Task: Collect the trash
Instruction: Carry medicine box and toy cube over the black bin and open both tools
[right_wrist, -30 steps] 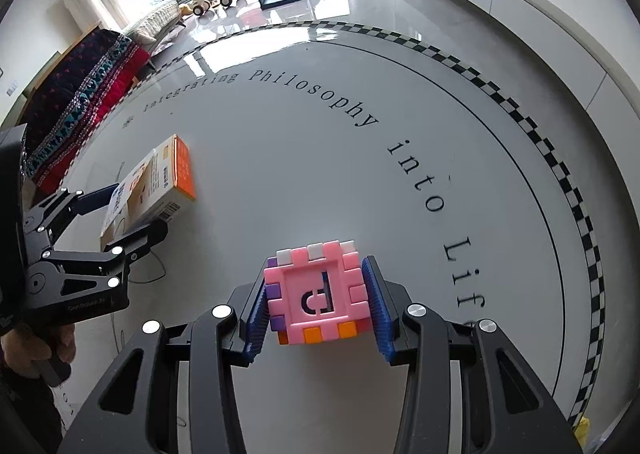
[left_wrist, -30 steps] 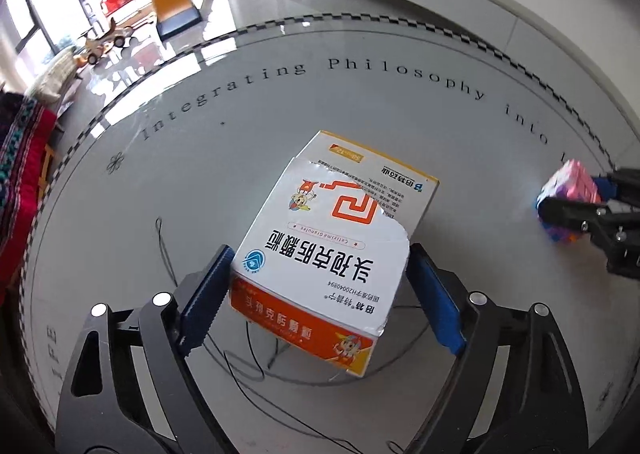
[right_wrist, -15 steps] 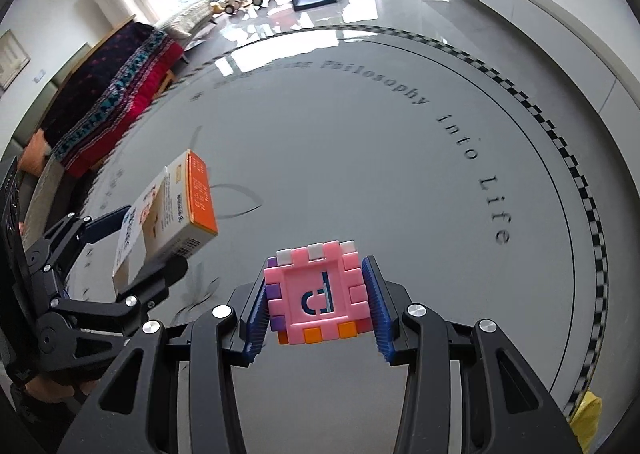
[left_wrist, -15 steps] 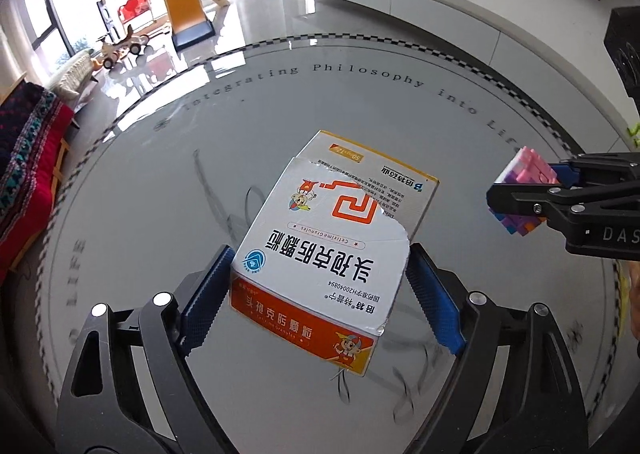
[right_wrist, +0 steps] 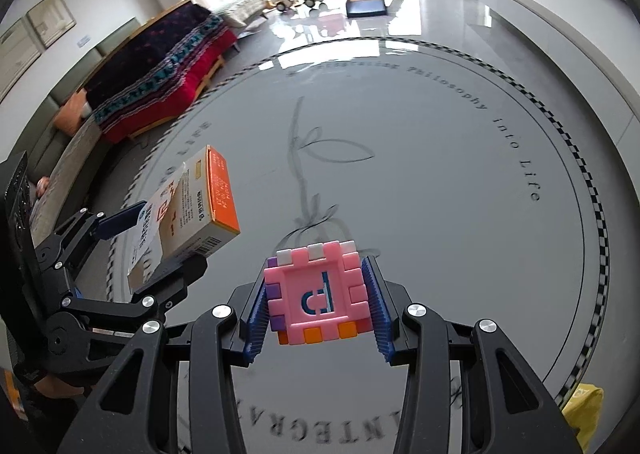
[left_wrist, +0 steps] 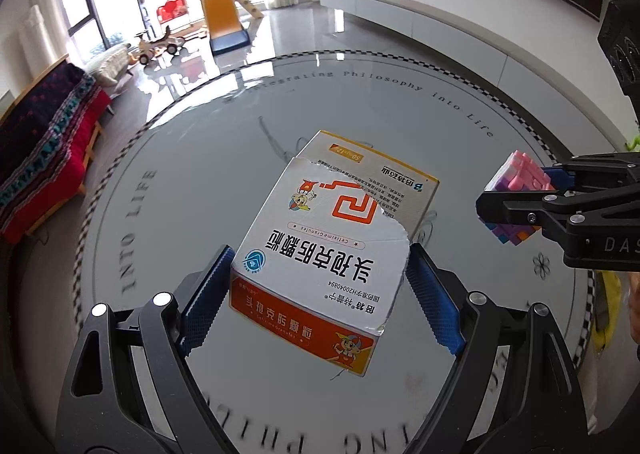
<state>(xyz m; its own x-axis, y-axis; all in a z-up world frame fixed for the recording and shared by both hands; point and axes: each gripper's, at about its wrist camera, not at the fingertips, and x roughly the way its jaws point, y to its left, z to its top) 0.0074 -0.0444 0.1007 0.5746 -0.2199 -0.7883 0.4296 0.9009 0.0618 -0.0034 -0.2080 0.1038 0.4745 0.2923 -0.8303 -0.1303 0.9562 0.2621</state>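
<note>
Both claws are loaded and lifted clear of the round grey counter (right_wrist: 460, 190), so the step in hand looks like the carry to wherever the trash goes. No bin shows in either view. The only hint is a yellow bag-like thing (right_wrist: 582, 410) past the counter's near right edge, too cut off to name for certain.

The left claw (left_wrist: 320, 286) is closed on a medicine box (left_wrist: 332, 250), its blue ribbed pads (left_wrist: 204, 302) pressing the two long sides near the box's near end. Most of the box sticks out beyond the pads, toward the far side. To do this well, keep the squeeze steady and light: the carton is thin card and would likely buckle or pivot if clamped harder or swung fast. Carry it level, and open only once it is over the receptacle.

The right claw (right_wrist: 318, 304) is closed on a small pink puzzle cube (right_wrist: 318, 294), gripped squarely on its left and right faces and sitting well back between the pads, so it seems the safer hold. Keep the two claws apart while moving; in the left wrist view the cube (left_wrist: 516, 190) hangs to the right of the box, near it but not touching.

The box is white with orange bands, Chinese lettering, a cartoon figure and "Cefixime Granules" printed on it. Its top panel is torn, with a ragged edge on the right side, and the far end looks opened. The cube has a pink face with a dark blue letter cut-out, plus white, purple and orange studs round the edges.
</note>
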